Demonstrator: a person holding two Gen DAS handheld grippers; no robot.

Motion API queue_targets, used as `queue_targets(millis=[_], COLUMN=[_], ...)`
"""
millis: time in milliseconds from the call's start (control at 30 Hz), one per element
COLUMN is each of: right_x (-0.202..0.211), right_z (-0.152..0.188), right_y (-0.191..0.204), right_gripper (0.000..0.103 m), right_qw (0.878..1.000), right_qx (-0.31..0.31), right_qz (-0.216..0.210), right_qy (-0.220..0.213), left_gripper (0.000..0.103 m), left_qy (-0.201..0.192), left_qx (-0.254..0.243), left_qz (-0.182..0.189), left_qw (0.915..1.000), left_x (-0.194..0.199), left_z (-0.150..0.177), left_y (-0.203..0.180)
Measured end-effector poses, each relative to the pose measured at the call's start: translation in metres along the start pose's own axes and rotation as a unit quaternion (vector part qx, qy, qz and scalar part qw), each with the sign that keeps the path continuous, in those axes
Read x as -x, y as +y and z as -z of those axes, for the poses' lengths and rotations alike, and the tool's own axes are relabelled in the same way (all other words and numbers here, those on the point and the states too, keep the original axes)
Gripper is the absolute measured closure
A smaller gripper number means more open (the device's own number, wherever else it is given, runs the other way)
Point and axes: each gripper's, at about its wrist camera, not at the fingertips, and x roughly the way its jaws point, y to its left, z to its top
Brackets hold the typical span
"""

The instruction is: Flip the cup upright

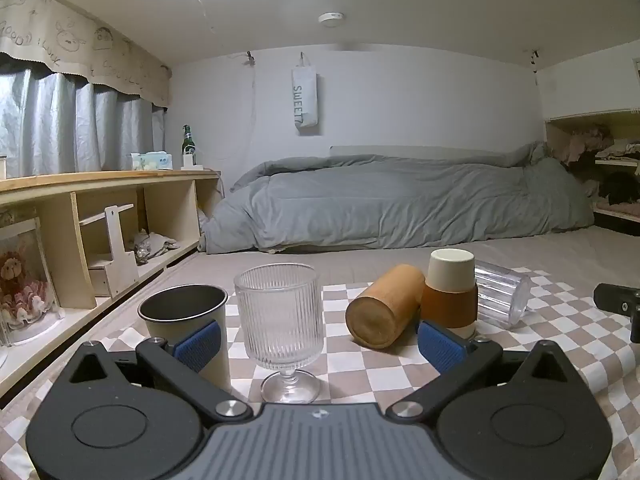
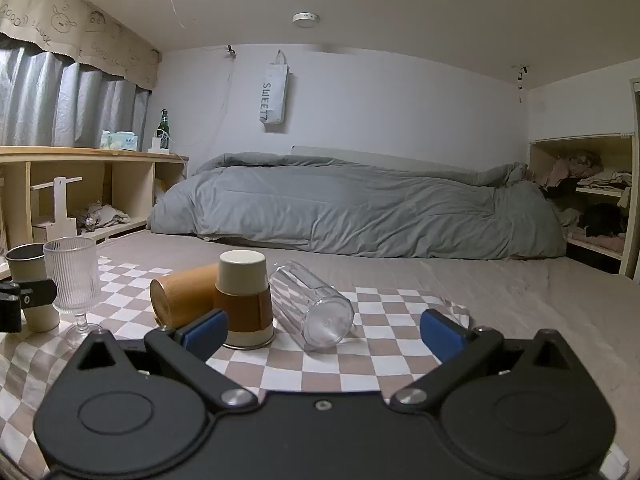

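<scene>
Both my jaws stand apart, gripping nothing. Between my left gripper (image 1: 318, 346) fingers stands the ribbed glass (image 1: 279, 312), upright; ahead of my right gripper (image 2: 324, 334) the clear cup (image 2: 311, 309) lies sideways on the checkered cloth (image 2: 400, 312).

A checkered cloth (image 2: 384, 308) lies on the near part of the bed. Far behind it a grey duvet (image 2: 360, 208) is bunched up along the white wall. On that wall hangs a white bag (image 2: 274, 98) with the word SWEET. At the left stands a wooden shelf (image 1: 100, 184); on its top are a green bottle (image 1: 188, 146) and, just beside it, a tissue box (image 1: 152, 160). Above the shelf hang grey curtains (image 1: 72, 124) with a beige valance. A lion toy (image 1: 18, 280) in a clear case sits low at the near left. At the far right an open cupboard (image 2: 584, 196) holds folded clothes. A round fitting (image 2: 305, 19) is on the ceiling.
</scene>
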Motion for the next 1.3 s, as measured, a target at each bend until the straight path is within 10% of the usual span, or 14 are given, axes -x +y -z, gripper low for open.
queue_targets(millis=[1300], right_x=[0.0018], right_z=[-0.0006], right_y=[0.0014], right_gripper=[0.000], right_qw=[1.000], right_qx=[0.003], right_qz=[0.000], right_qy=[0.000], left_gripper=[0.000], left_qy=[-0.001], left_qx=[0.000], left_qz=[0.004], left_qw=[1.0000], left_x=[0.0008], left_z=[-0.0006], left_y=[-0.0054])
